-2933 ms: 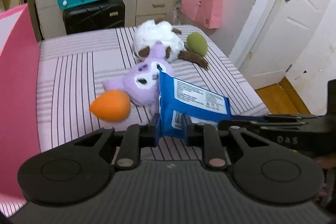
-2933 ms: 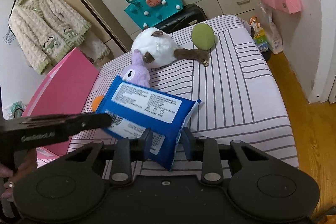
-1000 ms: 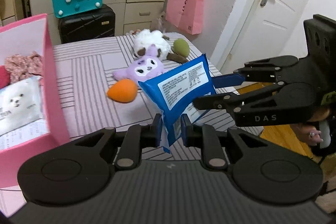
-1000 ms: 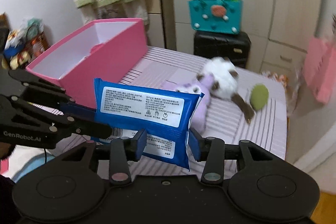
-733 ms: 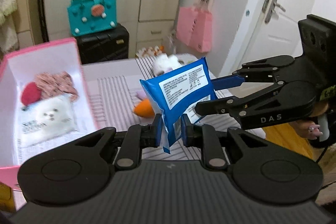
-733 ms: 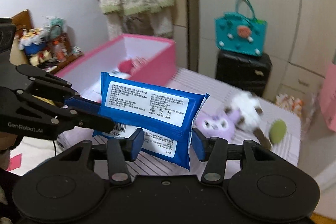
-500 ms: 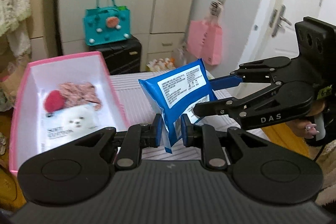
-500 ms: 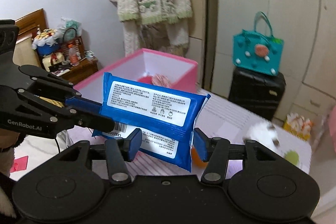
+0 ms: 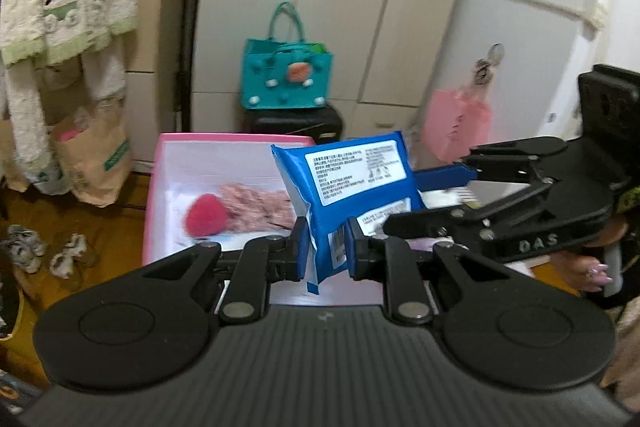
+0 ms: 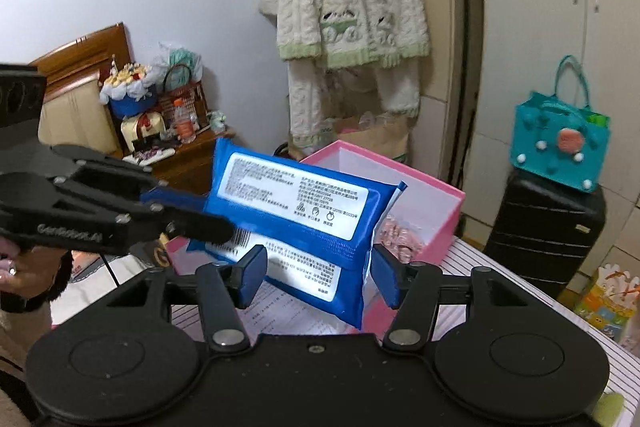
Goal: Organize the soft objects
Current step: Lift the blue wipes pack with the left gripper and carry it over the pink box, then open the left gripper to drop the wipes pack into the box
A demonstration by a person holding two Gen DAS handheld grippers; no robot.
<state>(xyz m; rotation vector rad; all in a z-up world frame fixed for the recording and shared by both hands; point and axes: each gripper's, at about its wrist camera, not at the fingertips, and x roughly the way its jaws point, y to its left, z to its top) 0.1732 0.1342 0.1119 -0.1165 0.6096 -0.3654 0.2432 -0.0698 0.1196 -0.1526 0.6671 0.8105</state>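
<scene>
Held in the air just short of the pink box (image 9: 154,187): one blue wipes pack (image 9: 352,187), carried between two hand-held grippers above the edge of the striped bed (image 10: 480,259). Clenched hard on the pack's lower seam by the fingers of the left gripper (image 9: 324,251). Flanked, but not visibly pressed, by the fingers of the right gripper (image 10: 318,275), which have just been opening with the pack's short end between them.

Judged as mid-delivery: lifted and brought to the box, not yet lowered in or let go by the left side.

Already lying inside the box: one red plush ball (image 9: 206,215) and one pink patterned fabric piece (image 9: 256,205), touching each other. Hidden behind the pack and fingers: the rest of the box floor, so no telling what else lies there.

Counted in view: one pack, one box, two soft items stowed, two grippers. Left to do, by this reading: dropping the pack in, then collecting whatever soft things remain on the bed, out of sight here.
</scene>
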